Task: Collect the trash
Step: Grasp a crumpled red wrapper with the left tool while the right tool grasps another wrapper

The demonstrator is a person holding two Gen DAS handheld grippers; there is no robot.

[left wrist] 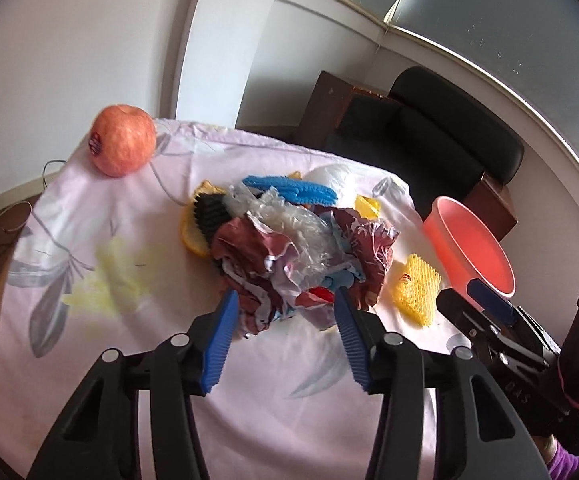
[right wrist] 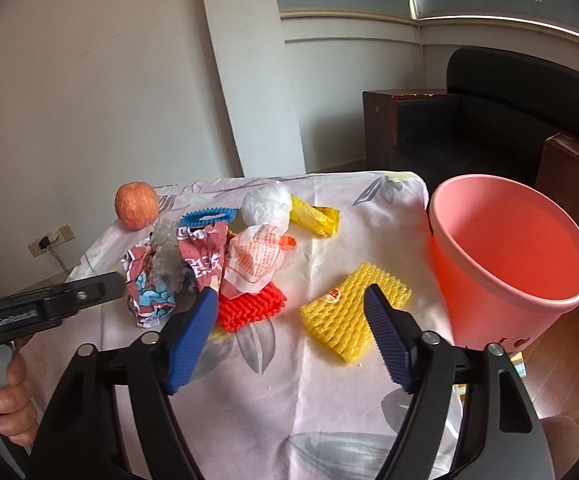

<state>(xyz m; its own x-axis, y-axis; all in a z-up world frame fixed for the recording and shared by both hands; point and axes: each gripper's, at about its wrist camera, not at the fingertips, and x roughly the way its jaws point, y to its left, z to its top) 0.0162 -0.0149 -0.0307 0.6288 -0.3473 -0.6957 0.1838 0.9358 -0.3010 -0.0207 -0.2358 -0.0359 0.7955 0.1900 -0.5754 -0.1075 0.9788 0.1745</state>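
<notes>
A pile of crumpled trash lies mid-table: a dark red wrapper (left wrist: 301,256) (right wrist: 205,260), clear plastic (left wrist: 289,220), a white-orange wrapper (right wrist: 257,258), a red foam net (right wrist: 249,306), a white plastic ball (right wrist: 267,204) and a yellow packet (right wrist: 313,216). A yellow foam net (left wrist: 415,292) (right wrist: 349,312) lies apart, beside the pink bucket (left wrist: 473,248) (right wrist: 509,260). My left gripper (left wrist: 285,304) is open, its fingertips at either side of the red wrapper's near edge. My right gripper (right wrist: 289,300) is open above the table between the red net and the yellow net.
An apple (left wrist: 123,140) (right wrist: 136,205) sits at the table's far left corner. A blue comb-like item (left wrist: 289,188) (right wrist: 209,215) and a black brush (left wrist: 211,210) lie in the pile. A black armchair (left wrist: 429,140) stands behind the cloth-covered table (left wrist: 129,320).
</notes>
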